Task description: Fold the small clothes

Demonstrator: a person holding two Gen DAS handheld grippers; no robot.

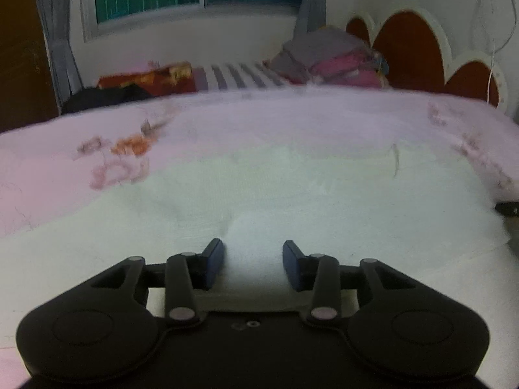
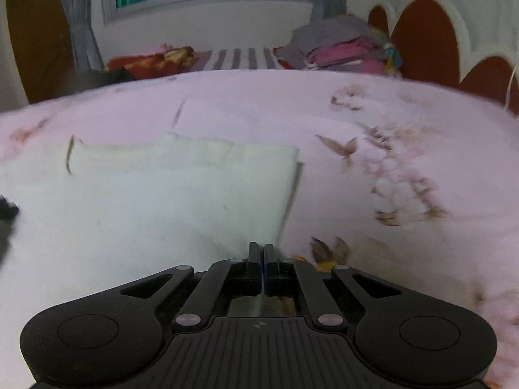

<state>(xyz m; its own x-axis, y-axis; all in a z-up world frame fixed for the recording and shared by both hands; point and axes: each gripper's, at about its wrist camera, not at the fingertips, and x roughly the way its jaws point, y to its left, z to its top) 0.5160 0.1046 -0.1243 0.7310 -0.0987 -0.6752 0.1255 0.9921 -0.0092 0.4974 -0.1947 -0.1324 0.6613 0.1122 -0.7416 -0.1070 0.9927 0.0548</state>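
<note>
Pinching white garment's (image 2: 168, 194) right edge, right claw (image 2: 262, 253), bare bedspread (image 2: 405, 123) beyond.

white garment (image 2: 181, 188), spread flat (edges folded) on bedspread (image 2: 405, 123)

We see a soft, matt white cloth (image 2: 168, 201) at centre frame on a pink printed cotton-like bedsheet (image 2: 389, 123). Both grippers' bodies look like matt black plastic; the left gripper (image 1: 253, 265) carries dull blue pads (image 1: 215, 267).
</note>
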